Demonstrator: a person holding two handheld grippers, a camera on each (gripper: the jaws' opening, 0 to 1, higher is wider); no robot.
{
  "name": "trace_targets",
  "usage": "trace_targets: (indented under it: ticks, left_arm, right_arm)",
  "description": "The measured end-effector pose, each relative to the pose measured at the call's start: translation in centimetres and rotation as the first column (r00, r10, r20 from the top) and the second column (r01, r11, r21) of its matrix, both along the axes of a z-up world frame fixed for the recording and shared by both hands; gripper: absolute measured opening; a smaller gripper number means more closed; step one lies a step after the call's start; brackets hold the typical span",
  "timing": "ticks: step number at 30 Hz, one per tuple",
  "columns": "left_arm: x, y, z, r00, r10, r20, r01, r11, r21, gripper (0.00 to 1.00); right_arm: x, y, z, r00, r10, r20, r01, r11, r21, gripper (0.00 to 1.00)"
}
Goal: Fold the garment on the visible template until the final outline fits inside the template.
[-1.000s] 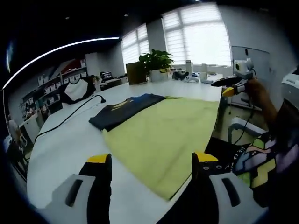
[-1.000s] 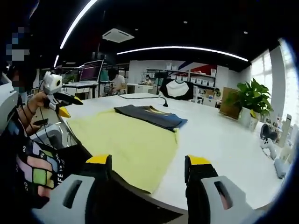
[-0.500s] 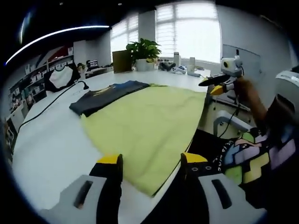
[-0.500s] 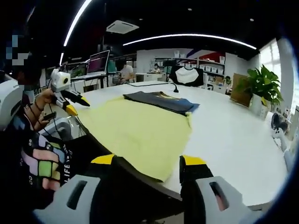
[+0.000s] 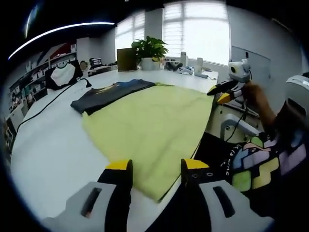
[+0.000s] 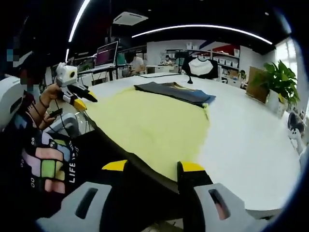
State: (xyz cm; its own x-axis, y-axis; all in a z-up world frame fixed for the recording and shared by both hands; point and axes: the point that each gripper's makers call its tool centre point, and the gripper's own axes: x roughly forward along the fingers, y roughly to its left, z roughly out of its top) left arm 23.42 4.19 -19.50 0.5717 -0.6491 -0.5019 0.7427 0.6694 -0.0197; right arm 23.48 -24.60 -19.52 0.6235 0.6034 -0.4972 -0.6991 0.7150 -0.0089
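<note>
Both grippers have come down and in toward the near table edge since the earlier frames, and their jaw gaps have narrowed slightly, though each claw still stands apart on nothing.

Left gripper (image 5: 150,166): hangs over the near left corner of the yellow template (image 5: 149,128). Right gripper (image 6: 153,168): hangs over the template's near right edge.

Dark garment (image 5: 112,92): lies loosely folded on the template's far edge, well apart from both claws, spilling partly onto the white table (image 5: 46,140).

Judgement: approach only; no fold begun. Garment must be reached across the template.

Containers: none on the work area; potted plant (image 5: 150,48) at the far end.
</note>
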Motion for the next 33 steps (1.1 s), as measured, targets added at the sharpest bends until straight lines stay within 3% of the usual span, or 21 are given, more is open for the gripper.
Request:
trace_targets:
  ticks: [9,14,19,26,33]
  left_arm:
    - [0.1,0.0,0.1,1.000,-0.001,0.012,0.001,1.000,-0.014,0.29]
    - [0.9,0.8,0.1,0.999,0.046,0.020,-0.045,0.999,-0.026,0.16]
    - [1.2,1.1,0.1,0.998,0.053,0.030,-0.052,0.998,-0.027,0.12]
    - [1.5,1.4,0.2,0.996,0.074,0.040,-0.073,0.997,-0.039,0.06]
    - [2.1,2.4,0.9,0.990,0.111,0.083,-0.109,0.993,-0.035,0.01]
  right_arm:
    - [0.8,-0.6,-0.2,0.999,-0.048,0.019,0.049,0.998,-0.030,0.26]
    - [0.9,-0.6,-0.2,0.998,-0.057,0.016,0.057,0.998,-0.018,0.25]
    - [1.4,-1.1,0.1,0.995,-0.099,-0.017,0.100,0.993,0.057,0.19]
    - [2.2,-1.3,0.1,0.991,-0.133,0.014,0.132,0.990,0.052,0.04]
    - [2.2,-1.2,0.7,0.989,-0.145,0.026,0.143,0.987,0.067,0.01]
